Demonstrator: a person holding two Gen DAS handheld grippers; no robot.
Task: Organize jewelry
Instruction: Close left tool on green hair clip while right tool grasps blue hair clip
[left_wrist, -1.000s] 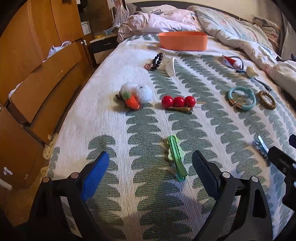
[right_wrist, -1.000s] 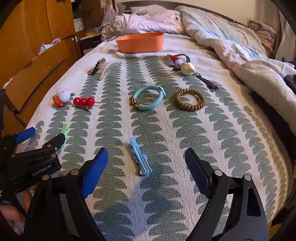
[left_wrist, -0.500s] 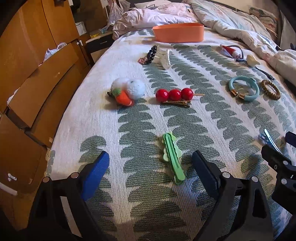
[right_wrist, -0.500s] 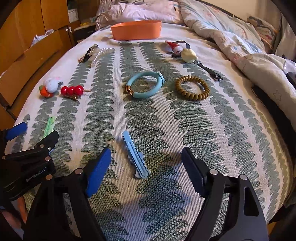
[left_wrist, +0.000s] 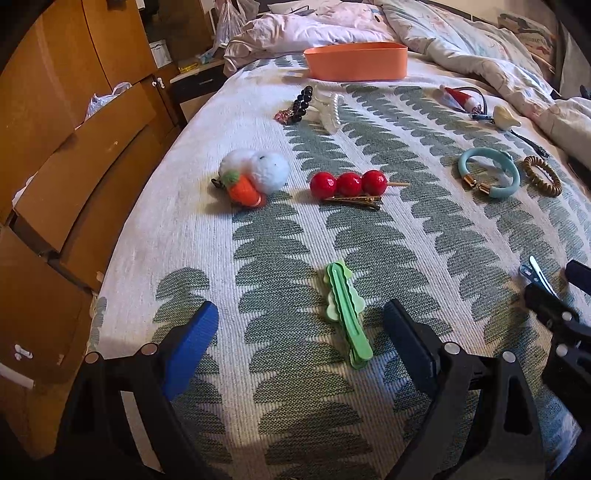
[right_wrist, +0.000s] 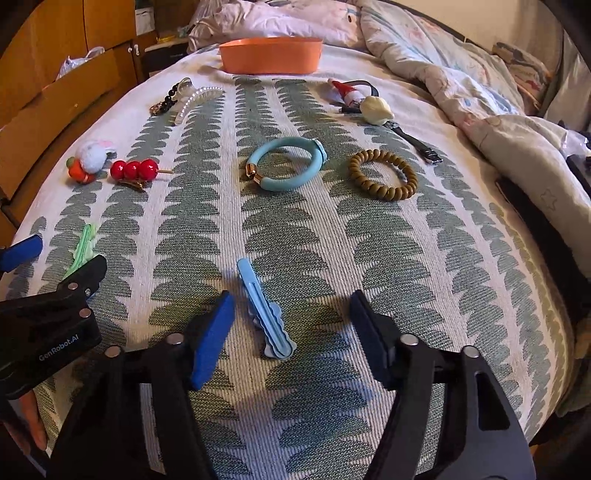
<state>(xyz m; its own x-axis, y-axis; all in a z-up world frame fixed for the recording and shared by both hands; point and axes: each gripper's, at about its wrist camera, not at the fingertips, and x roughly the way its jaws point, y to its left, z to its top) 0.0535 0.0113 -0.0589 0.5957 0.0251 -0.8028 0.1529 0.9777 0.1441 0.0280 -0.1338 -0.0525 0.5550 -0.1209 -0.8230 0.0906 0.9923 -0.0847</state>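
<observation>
Jewelry lies spread on a green-patterned bedspread. My left gripper (left_wrist: 301, 328) is open, its fingers on either side of a green hair clip (left_wrist: 347, 314) on the cover. My right gripper (right_wrist: 291, 325) is open, its fingers on either side of a blue hair clip (right_wrist: 264, 310). Farther off lie a red ball clip (left_wrist: 349, 184), a white pompom clip with a carrot (left_wrist: 255, 175), a teal bangle (right_wrist: 286, 162), a brown bead bracelet (right_wrist: 384, 179), black beads (left_wrist: 301, 103) and a pearl clip (left_wrist: 332, 110). An orange tray (left_wrist: 356, 61) stands at the far end.
Wooden drawers (left_wrist: 74, 166) run along the left of the bed. A crumpled duvet (right_wrist: 461, 77) covers the right side. A Santa hair tie (right_wrist: 347, 92), a cream shell piece (right_wrist: 376, 110) and a black strap (right_wrist: 417, 144) lie before the duvet.
Both grippers have moved forward and down toward the bed. The green clip now sits between the left fingers and the blue clip between the right fingers. Both stay open.
</observation>
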